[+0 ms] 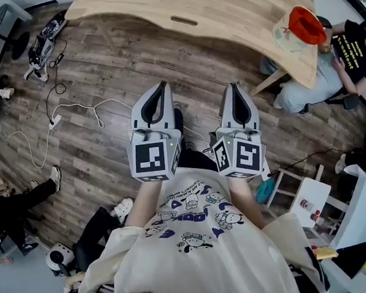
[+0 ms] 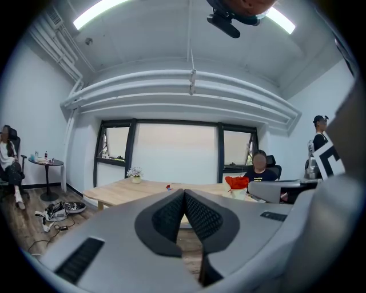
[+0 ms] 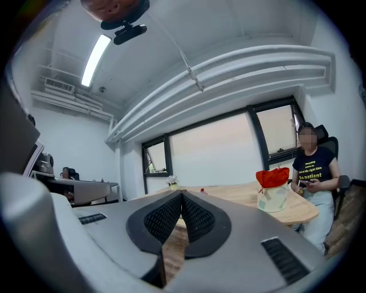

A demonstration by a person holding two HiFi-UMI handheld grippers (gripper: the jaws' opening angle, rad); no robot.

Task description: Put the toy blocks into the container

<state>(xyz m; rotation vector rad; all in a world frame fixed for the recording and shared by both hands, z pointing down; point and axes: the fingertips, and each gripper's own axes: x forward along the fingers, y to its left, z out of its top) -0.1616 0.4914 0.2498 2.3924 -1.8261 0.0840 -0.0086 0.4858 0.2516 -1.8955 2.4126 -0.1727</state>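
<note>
In the head view my left gripper [image 1: 162, 85] and right gripper [image 1: 234, 87] are held side by side over the wooden floor, short of the table [image 1: 221, 7]. Both are shut with nothing between the pads. A pale container with a red top [image 1: 299, 27] stands at the table's right end. The left gripper view has its gripper [image 2: 184, 192] with jaw tips touching, a small red toy block [image 2: 167, 187] far off on the table, and the container [image 2: 236, 186]. Past the right gripper [image 3: 182, 193], also shut, I see the container [image 3: 273, 189] and a small red block [image 3: 202, 191].
A person sits on a chair [image 1: 348, 56] at the table's right end, close to the container. Cables [image 1: 70, 115] and shoes [image 1: 45, 49] lie on the floor to the left. A white cart [image 1: 317, 204] stands at the lower right. A small flower pot [image 2: 135, 174] is on the table.
</note>
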